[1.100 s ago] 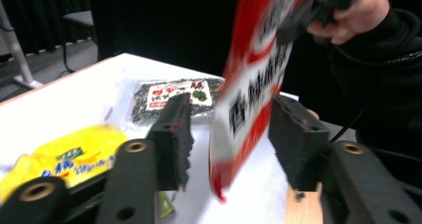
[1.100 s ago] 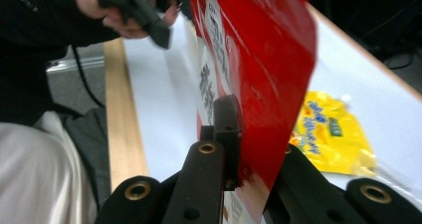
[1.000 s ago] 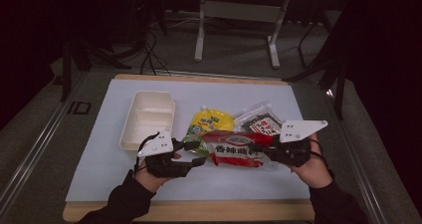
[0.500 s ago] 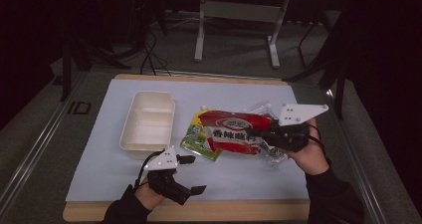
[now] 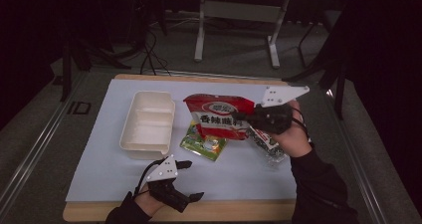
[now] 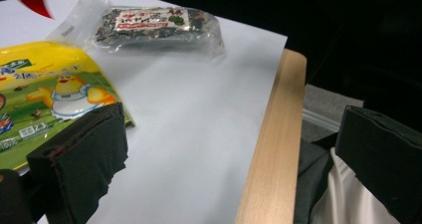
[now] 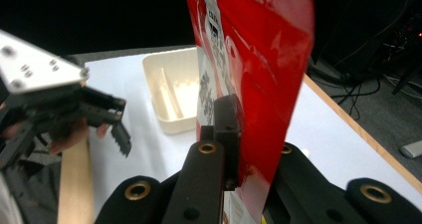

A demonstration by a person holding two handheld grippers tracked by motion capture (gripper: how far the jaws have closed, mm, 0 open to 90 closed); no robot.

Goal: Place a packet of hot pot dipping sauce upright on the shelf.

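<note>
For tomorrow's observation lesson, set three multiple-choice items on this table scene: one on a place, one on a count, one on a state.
1. Where is the white tray?
A. left of the packets
B. right of the packets
C. on the floor

2. How many packets are there?
A. one
B. three
C. five

3. What does the right gripper do?
A. hangs open
B. grips the red packet
C. grips the tray

Key: 1 A, the tray lies left of the packets; 2 B, red, yellow-green packet and dark packet; 3 B, the jaws clamp the red packet's edge, while the left gripper is open.
</note>
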